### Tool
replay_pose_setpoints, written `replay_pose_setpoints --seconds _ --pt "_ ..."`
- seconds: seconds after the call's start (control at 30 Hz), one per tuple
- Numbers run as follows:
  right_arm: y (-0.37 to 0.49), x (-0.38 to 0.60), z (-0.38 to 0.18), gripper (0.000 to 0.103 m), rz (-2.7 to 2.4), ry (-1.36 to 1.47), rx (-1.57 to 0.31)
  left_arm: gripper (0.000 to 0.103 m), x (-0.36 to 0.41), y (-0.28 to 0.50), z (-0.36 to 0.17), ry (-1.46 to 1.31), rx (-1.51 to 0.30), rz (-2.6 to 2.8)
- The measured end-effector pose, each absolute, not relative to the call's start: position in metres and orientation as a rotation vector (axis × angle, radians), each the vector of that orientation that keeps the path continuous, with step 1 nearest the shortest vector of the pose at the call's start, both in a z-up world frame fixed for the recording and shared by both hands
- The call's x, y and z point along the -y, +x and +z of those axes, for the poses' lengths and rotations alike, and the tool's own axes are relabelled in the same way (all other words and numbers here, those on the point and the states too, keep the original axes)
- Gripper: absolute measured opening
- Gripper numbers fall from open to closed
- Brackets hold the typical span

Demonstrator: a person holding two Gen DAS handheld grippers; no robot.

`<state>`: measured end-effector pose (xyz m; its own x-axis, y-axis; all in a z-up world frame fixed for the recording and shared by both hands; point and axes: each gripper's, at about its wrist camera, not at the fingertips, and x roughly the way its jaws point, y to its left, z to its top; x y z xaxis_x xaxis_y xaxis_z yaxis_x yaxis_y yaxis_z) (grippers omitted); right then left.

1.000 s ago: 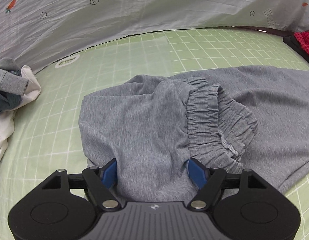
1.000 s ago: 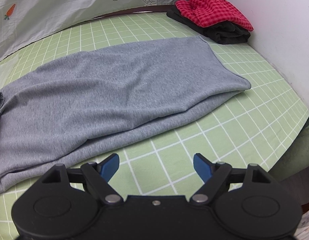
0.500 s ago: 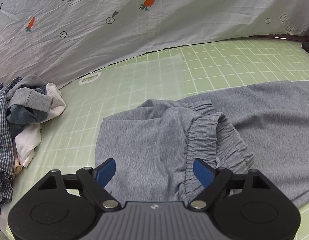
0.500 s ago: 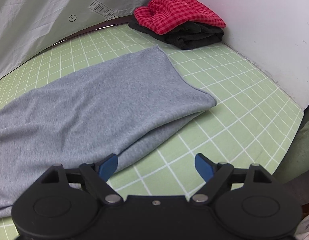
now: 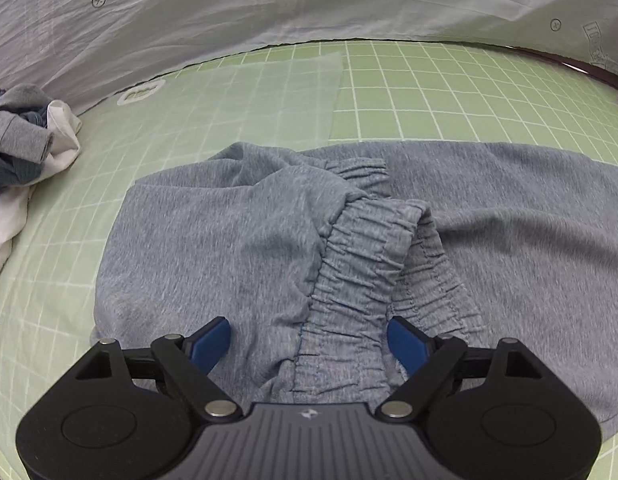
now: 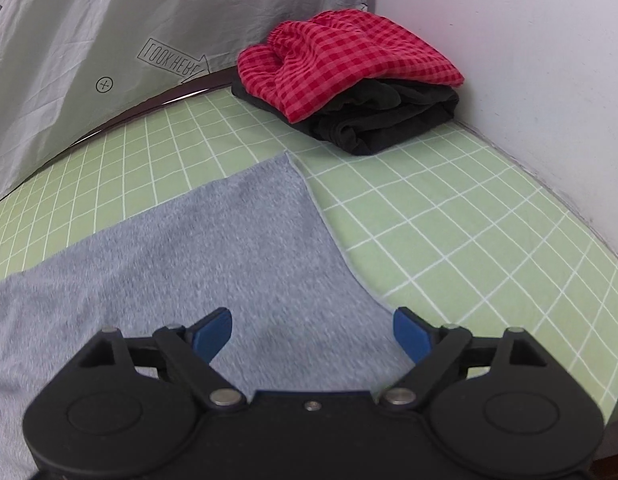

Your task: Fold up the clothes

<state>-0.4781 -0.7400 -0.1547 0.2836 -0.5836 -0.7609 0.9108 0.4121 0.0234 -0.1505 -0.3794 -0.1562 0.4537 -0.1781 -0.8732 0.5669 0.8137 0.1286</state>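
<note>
Right now the grey trousers lie spread across the green checked mat, which serves as the landmark for everything else. At the mat's near edge the left gripper hangs over the bunched elastic waistband; its jaws are opening, already wide, with waistband cloth showing between the blue pads, which do not press on it. Further along the mat the right gripper hangs over the leg end of the same trousers, jaws wide apart, with grey fabric under the gap and nothing clamped; the hem corner lies flat on the mat just beside its right pad. In the mat's far corner against the white wall sits a red checked garment stacked on a black garment, well apart from the trousers. At the mat's opposite end lies a loose heap of clothes, grey, white and dark. Behind the mat hangs a pale printed sheet.
</note>
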Motion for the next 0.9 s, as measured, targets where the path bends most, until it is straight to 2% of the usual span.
replay_pose_setpoints --seconds 0.1,0.3,0.43,0.53,0.6,0.7,0.77,0.8,0.83,0.87,0.9 --pt "-0.467 0.764 -0.162 0.089 -0.989 0.510 -0.756 0.096 0.379 -0.147 -0.159 0.417 -1.028 -0.441" --pt "-0.454 0.788 -0.172 0.090 -0.894 0.459 -0.797 0.097 0.385 -0.148 -0.157 0.443 -1.040 -0.412" --pt "-0.452 0.793 -0.179 0.099 -0.845 0.448 -0.805 0.100 0.386 -0.147 -0.157 0.440 -1.056 -0.388" --pt "-0.451 0.790 -0.179 0.099 -0.834 0.429 -0.815 0.101 0.389 -0.146 -0.156 0.456 -1.063 -0.380" --pt "-0.450 0.788 -0.177 0.095 -0.834 0.430 -0.820 0.102 0.392 -0.147 -0.156 0.481 -1.060 -0.380" --pt "-0.446 0.781 -0.172 0.074 -0.814 0.421 -0.813 0.102 0.397 -0.148 -0.155 0.518 -1.055 -0.381" --pt "-0.444 0.774 -0.170 0.050 -0.796 0.416 -0.802 0.102 0.398 -0.148 -0.155 0.523 -1.057 -0.383" --pt "-0.443 0.770 -0.169 0.043 -0.787 0.420 -0.793 0.102 0.399 -0.148 -0.155 0.525 -1.059 -0.384" --pt "-0.442 0.767 -0.169 0.025 -0.781 0.428 -0.786 0.102 0.398 -0.147 -0.155 0.517 -1.064 -0.384" --pt "-0.441 0.764 -0.168 0.014 -0.774 0.442 -0.779 0.102 0.397 -0.146 -0.155 0.505 -1.072 -0.385" --pt "-0.438 0.759 -0.168 0.014 -0.780 0.441 -0.782 0.102 0.394 -0.142 -0.155 0.495 -1.079 -0.387"
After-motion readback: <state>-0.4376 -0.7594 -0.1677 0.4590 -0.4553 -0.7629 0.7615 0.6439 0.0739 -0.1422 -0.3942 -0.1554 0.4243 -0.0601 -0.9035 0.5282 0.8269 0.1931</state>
